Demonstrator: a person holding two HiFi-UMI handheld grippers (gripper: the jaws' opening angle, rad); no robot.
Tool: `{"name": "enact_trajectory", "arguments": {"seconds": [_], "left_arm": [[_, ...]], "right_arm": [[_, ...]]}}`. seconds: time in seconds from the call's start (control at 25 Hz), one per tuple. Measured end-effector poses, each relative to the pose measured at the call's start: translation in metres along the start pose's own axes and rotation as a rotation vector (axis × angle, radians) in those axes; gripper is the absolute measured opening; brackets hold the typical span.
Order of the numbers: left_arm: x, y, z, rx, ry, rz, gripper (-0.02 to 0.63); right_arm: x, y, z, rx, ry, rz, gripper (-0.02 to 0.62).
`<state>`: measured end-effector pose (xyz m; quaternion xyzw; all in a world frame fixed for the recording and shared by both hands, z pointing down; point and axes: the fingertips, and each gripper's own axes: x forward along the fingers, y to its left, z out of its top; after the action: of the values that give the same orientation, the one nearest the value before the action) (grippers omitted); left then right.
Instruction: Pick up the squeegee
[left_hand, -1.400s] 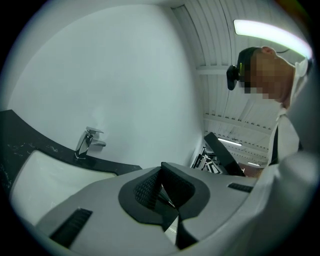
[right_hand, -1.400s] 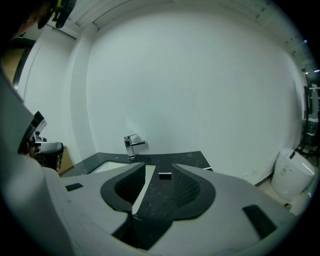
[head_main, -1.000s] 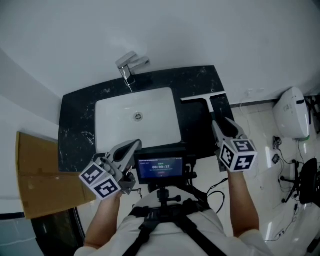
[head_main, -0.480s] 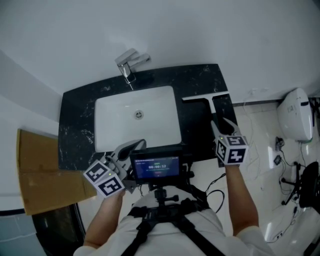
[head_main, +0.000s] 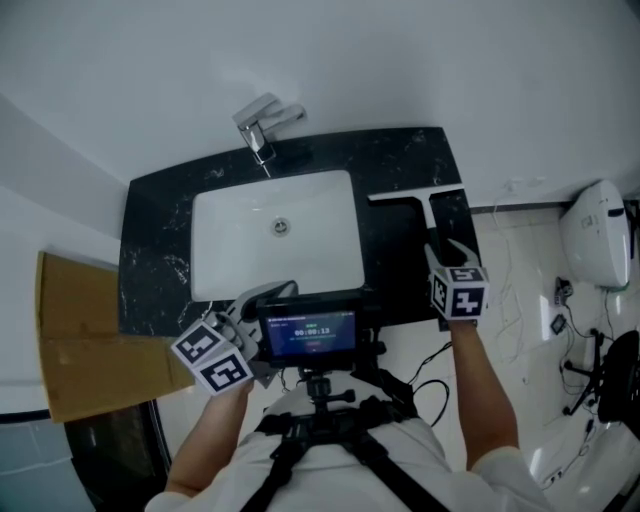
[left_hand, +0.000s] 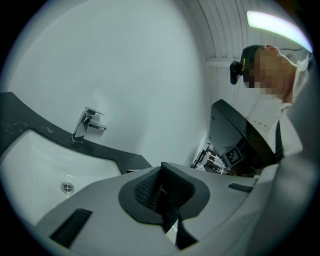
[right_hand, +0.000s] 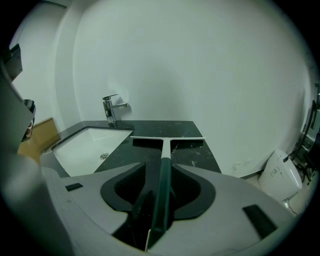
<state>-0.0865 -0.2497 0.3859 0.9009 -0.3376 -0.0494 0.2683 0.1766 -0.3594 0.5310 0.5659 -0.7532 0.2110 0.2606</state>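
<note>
- Right gripper (head_main: 452, 255): jaws closed in on the dark handle of the squeegee (head_main: 412, 195); in the right gripper view (right_hand: 161, 169) the handle runs straight down the slot between the two black pads, a pad against each side of it
- Squeegee position: on the right-hand part of the black counter (head_main: 160, 230), just right of the sink (head_main: 240, 245). The pale blade lies crosswise at the far end, toward the wall; the handle points back toward the person
- Squeegee (right_hand: 163, 150) looks flat on the counter in the right gripper view, with the blade edge on the stone; no gap visible under it
- Left gripper (head_main: 272, 292): jaws together with nothing between them. In the left gripper view (left_hand: 162, 167) the pads meet, leaving only a thin slit lower down
- Left gripper location: over the front edge of the counter, at the near side of the sink, well apart from the squeegee
- Tap (head_main: 262, 125) stands at the back of the sink, against the wall
- Small lit screen (head_main: 310, 332) is mounted in front of the person's chest, between the two grippers
- Brown cardboard (head_main: 80, 350) lies to the left of the counter, on the floor side
</note>
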Motion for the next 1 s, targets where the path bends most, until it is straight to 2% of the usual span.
{"name": "enact_trajectory", "arguments": {"seconds": [0.56,1.0], "left_arm": [[0.02,0.002,-0.01,-0.005,0.024,-0.017,-0.003],[0.022,0.004,-0.014,-0.011,0.023,0.004,-0.003]], "right_arm": [[0.024,-0.002,-0.012,-0.012,0.055,-0.006,0.153],[0.039,-0.006,-0.019,-0.012,0.083,-0.009,0.153]]}}
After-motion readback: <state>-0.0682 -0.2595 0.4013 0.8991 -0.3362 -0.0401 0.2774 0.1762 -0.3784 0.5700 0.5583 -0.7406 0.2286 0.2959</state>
